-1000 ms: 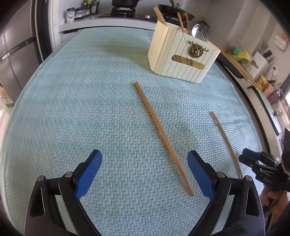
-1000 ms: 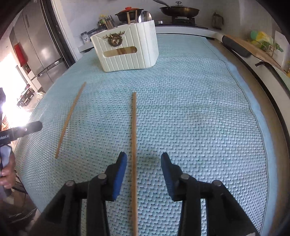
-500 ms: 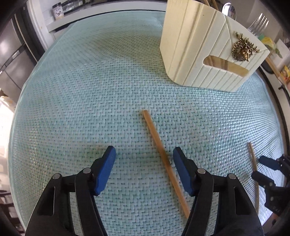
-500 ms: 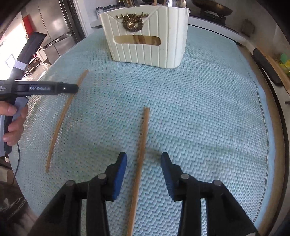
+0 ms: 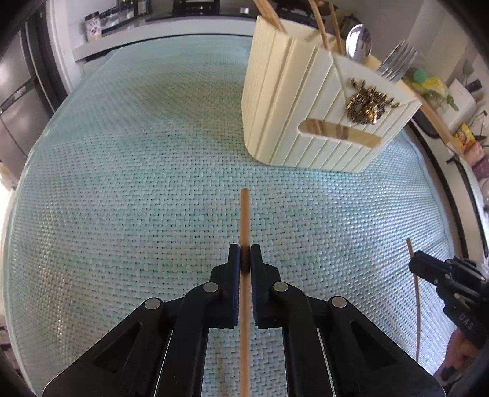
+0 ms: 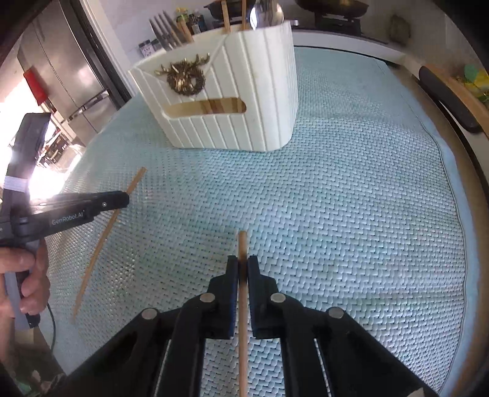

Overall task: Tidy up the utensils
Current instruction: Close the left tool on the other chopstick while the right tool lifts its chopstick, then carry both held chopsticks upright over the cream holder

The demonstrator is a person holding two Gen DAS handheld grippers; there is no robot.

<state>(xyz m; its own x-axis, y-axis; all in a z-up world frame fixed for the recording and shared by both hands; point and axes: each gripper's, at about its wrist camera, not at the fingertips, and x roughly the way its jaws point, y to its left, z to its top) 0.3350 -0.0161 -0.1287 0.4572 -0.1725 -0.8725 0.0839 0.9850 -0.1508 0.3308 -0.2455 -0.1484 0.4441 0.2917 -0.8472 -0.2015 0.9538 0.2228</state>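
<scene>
My left gripper is shut on a wooden chopstick lying on the teal woven mat; its far end points toward the cream utensil holder, which holds chopsticks, a spoon and a fork. My right gripper is shut on a second chopstick, which also shows at the right of the left wrist view. The holder stands ahead in the right wrist view. The left gripper and its chopstick show at the left there.
The teal mat covers the table. A counter with jars and a stove lies behind. A wooden board and packets line the right edge. A steel fridge stands at the left in the right wrist view.
Both grippers moved forward toward the holder and closed: each went from open astride its chopstick to shut on it.
</scene>
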